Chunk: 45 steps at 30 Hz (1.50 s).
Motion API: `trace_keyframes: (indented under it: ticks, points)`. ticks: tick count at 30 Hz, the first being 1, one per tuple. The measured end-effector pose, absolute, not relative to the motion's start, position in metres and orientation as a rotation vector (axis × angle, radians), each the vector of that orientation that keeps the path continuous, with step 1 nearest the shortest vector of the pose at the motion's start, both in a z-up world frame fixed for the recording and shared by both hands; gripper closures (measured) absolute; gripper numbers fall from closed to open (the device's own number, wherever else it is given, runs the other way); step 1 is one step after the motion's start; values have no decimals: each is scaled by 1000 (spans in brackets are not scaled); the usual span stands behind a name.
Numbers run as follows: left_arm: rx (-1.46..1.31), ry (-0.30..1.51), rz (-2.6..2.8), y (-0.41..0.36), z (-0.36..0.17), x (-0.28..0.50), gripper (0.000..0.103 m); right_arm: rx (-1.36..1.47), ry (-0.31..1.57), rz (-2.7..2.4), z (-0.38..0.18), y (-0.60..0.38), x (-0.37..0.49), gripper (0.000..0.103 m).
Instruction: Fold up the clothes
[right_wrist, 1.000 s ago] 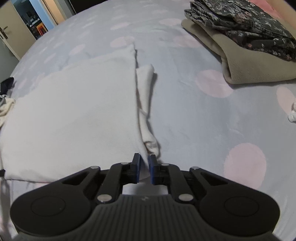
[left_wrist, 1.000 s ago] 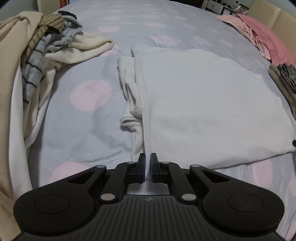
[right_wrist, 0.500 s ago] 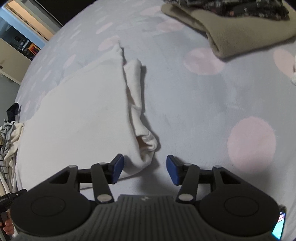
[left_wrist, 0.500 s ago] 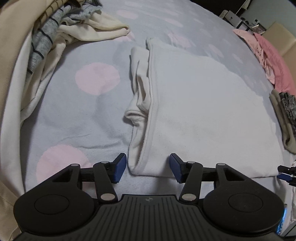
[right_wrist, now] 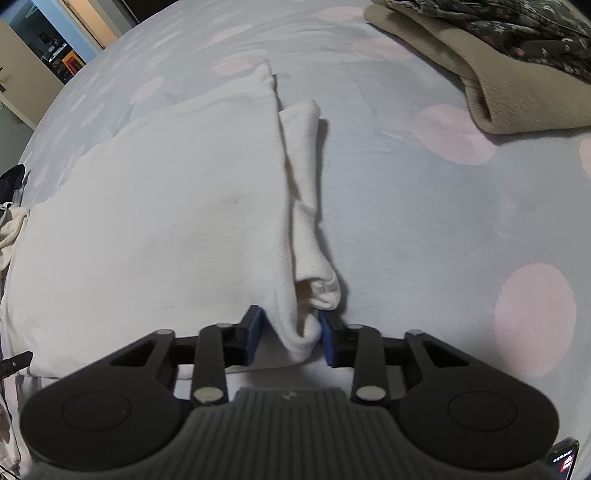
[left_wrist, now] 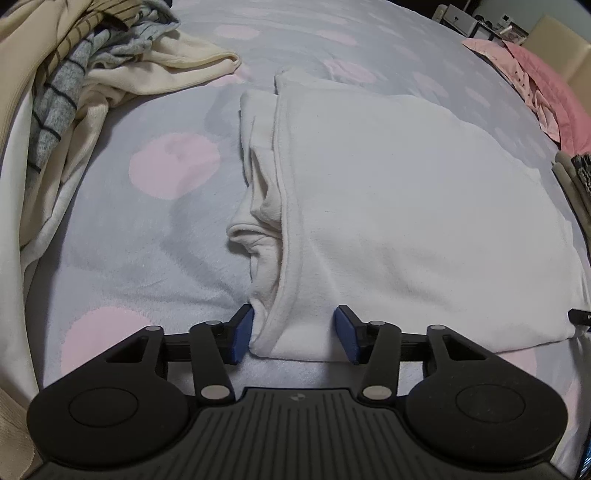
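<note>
White garment (left_wrist: 388, 206) lies half-folded on the dotted bedspread (left_wrist: 122, 236), left gripper (left_wrist: 293, 334) and right gripper (right_wrist: 290, 334) each closing around a near corner, not yet pinched — likely next, a firm grip to lift both corners over

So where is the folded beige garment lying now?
The folded beige garment lies at the upper right of the right wrist view, on the dotted bedsheet, under a dark floral garment and apart from the white garment.
</note>
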<state>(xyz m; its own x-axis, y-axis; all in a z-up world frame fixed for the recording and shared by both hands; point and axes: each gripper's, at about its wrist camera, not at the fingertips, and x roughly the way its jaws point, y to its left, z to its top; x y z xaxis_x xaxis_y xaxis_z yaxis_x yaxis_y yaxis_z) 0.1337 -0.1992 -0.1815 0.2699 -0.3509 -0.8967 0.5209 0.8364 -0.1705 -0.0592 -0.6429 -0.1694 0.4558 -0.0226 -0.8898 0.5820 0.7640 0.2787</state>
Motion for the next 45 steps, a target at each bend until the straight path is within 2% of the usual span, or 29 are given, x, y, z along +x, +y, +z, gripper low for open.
trace_keyframes:
  ticks: [2,4,7,9,21,30,39,45]
  points:
    - [185,1146,-595,-200,-180,132,69,613,1042,-400,-169,-641,-55,83]
    - [184,1144,-600,-199,-179,131,82,604,1039,-399,-167,-638,-54,86]
    - [179,1145,-595,-200,-176,130,91,583,1029,-408,-162,-634,-56,88]
    - [190,1142,-588,-203,-173,128,93,577,1023,-418,-158,-631,-54,89]
    - [166,1139,-600,-193,-121,121,94,558,961,-401,-101,-626,-65,91]
    - [264,1165,-618,-165,-92,87,94,536,1017,-345,-67,-609,-104,91]
    - [375,1219,-667,-125,-76,37,94,463,1168,-275,-73,-570,-171,91]
    - [486,1255,-688,-115,-89,8,94,430,1255,-252,-93,-549,-204,91]
